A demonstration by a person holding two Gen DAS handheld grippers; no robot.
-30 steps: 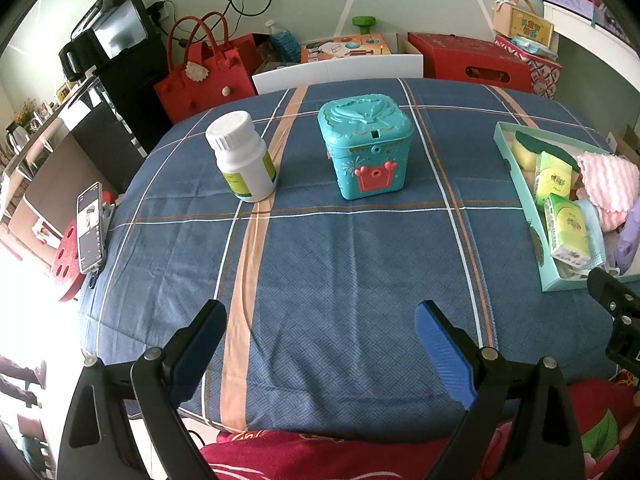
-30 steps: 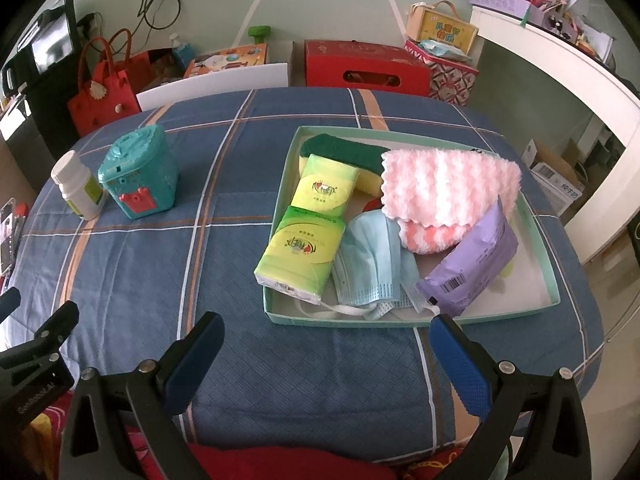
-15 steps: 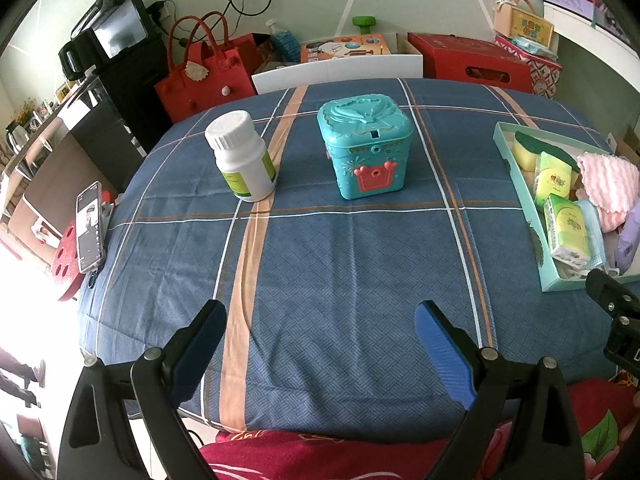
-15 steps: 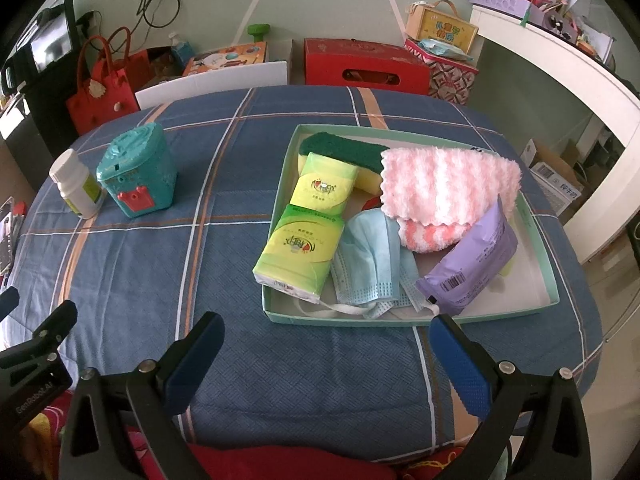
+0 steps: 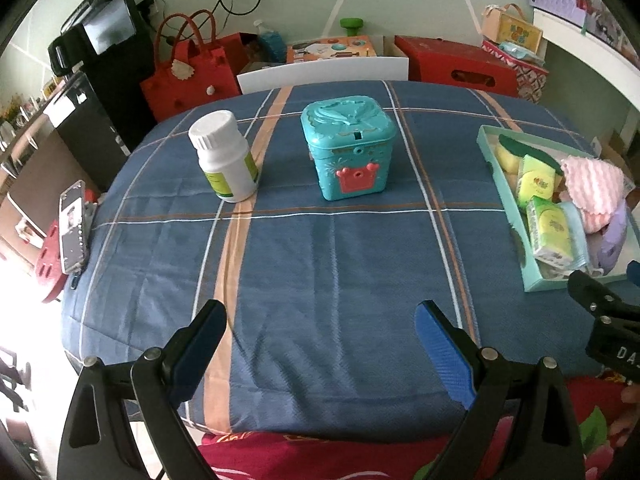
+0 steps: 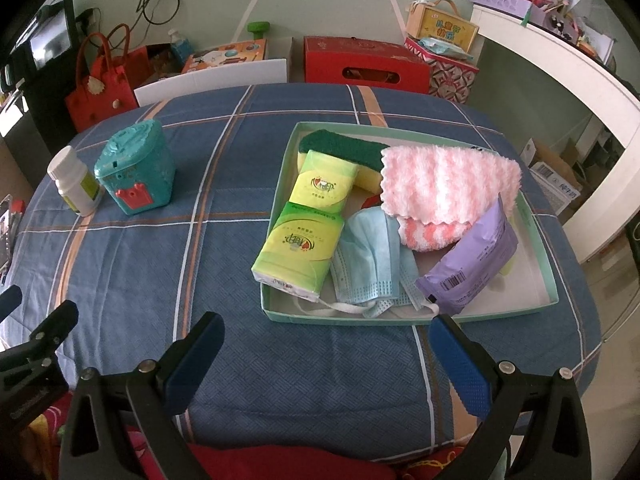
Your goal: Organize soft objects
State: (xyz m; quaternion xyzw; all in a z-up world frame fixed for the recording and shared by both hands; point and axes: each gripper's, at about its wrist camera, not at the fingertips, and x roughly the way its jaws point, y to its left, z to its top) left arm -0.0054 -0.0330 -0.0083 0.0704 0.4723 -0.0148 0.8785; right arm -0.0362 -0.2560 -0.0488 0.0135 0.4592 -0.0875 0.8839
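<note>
A mint-green tray (image 6: 538, 236) on the blue plaid table holds soft things: two yellow-green tissue packs (image 6: 300, 246), a green-and-yellow sponge (image 6: 340, 146), a pink striped cloth (image 6: 444, 184), a blue face mask (image 6: 370, 258) and a purple pack (image 6: 474, 264). The tray also shows at the right of the left wrist view (image 5: 498, 178). My right gripper (image 6: 324, 356) is open and empty above the near table edge, in front of the tray. My left gripper (image 5: 320, 344) is open and empty over the near middle of the table.
A white pill bottle (image 5: 224, 156) and a teal toy box (image 5: 350, 146) stand at the far left of the table. A phone (image 5: 73, 227) sits on a red stool left of the table. Red bags, boxes and a white chair back stand behind it.
Both grippers have drifted back slightly toward the near edge. Both stay open. No object has moved.
</note>
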